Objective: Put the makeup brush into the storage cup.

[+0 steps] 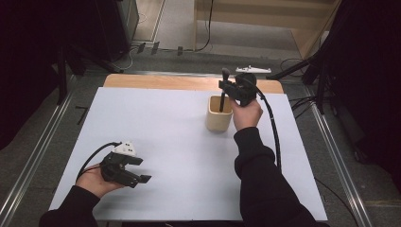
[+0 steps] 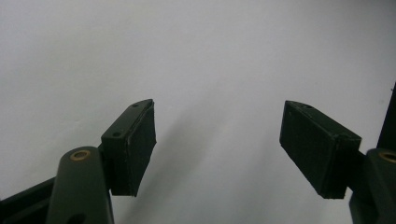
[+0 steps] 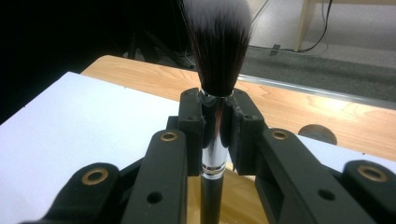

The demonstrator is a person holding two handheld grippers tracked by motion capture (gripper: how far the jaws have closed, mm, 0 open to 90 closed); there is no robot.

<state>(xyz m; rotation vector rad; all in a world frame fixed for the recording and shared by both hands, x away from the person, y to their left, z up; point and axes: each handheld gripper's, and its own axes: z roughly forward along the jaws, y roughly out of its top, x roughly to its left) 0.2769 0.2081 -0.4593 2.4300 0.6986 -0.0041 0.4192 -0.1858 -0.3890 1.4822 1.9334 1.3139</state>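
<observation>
The right gripper (image 1: 230,86) is clamped tight on a brush (image 3: 215,93), its pads pinching the shiny ferrule just under the dark bristles, which stand up above the jaws. The handle hangs straight down below the jaws, and in the high view its lower end is already inside the mouth of the cup (image 1: 219,115) that sits directly beneath this gripper, on the white mat (image 1: 165,142). The left gripper (image 1: 137,171) rests well apart, near the person's edge of the mat, its jaws spread wide with nothing between them (the left gripper view has just bare mat beyond its pads (image 2: 135,149)). The step in hand looks like standing the brush in the cup, handle down, and the risks sit there. The cup is unheld, so a handle dragged against its wall or rim as the hand comes lower could tip it or push it along the mat. Letting go too high could make the brush drop and rattle, perhaps knocking the cup over, since the bristle end is the heavier-looking one. The ferrule is smooth, so the brush may also slip or swing in the pads.
</observation>
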